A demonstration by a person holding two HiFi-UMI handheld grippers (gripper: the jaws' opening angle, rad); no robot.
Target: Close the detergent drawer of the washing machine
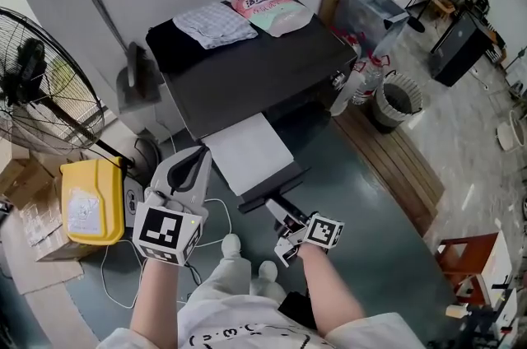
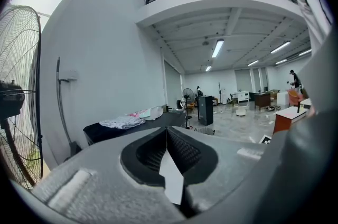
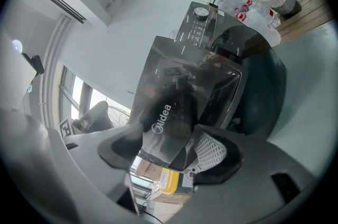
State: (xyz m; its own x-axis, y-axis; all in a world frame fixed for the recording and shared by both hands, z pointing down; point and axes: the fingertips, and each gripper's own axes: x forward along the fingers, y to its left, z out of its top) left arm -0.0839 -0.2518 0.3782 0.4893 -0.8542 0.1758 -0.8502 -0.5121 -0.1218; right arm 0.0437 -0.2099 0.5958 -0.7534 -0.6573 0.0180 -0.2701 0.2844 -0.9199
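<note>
- Dark floor (image 1: 362, 199) carries a fan (image 1: 37, 88) and a yellow tub (image 1: 90, 203) at far left.
- Left gripper (image 1: 196, 158), jaws pressed together and empty, hangs beside the washing machine (image 1: 255, 63).
- Drawer (image 1: 247, 151) stands pulled out; right gripper (image 1: 278, 211) seems clamped on its front.
- Bin (image 1: 397, 102) stands at right.

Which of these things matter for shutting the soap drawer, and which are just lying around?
For the job: washing machine, detergent drawer, right gripper.
Lying about: fan, yellow container, folded cloth, pink packet, bin.
</note>
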